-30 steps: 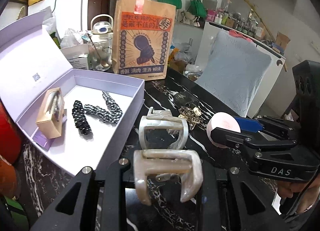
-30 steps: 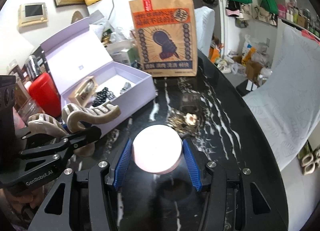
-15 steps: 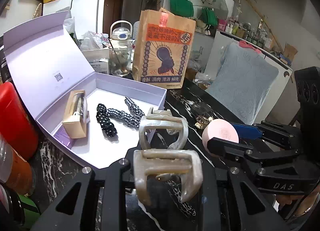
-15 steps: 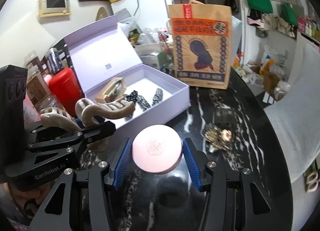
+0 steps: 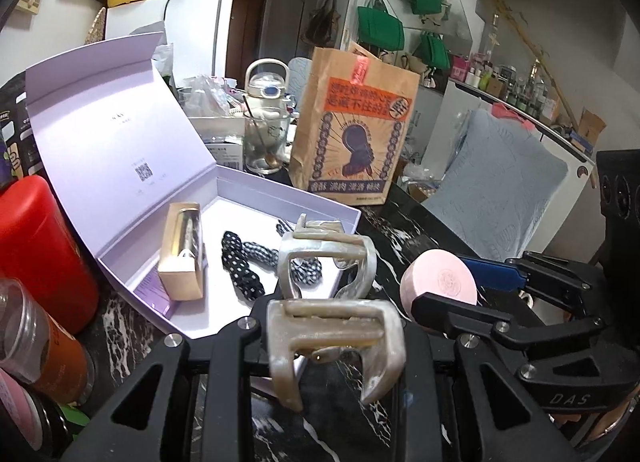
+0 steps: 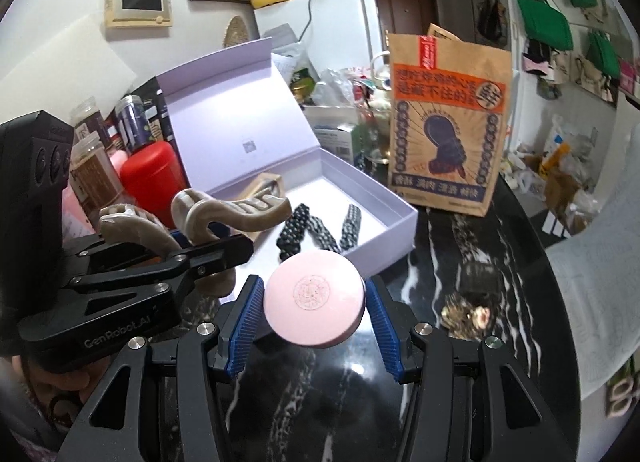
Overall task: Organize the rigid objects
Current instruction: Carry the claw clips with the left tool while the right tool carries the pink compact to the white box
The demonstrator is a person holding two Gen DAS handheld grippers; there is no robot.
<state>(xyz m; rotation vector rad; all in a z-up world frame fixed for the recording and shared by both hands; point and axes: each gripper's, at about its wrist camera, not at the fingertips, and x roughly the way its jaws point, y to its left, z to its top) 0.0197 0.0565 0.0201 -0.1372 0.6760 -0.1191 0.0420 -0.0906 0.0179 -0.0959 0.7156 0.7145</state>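
The left claw (image 5: 336, 346) is clenching a pearly beige hair clip (image 5: 334, 336) by its hinge end, teeth pointing forward and down, so it can drop teeth-first; just ahead of that claw the open lilac box (image 5: 256, 190) is waiting, lid propped back, already holding a small tan carton (image 5: 182, 254) and a black-and-white dotted hair tie (image 5: 248, 262). The right claw (image 6: 314, 312) is gripping a round pink compact (image 6: 314, 298) flat between its blue pads (image 6: 244, 322) (edges pinched, face up), near the box's front corner; beyond it, to the right, a gold ornament (image 6: 466, 312) is lying on the dark marble table (image 6: 500, 246), not yet collected.
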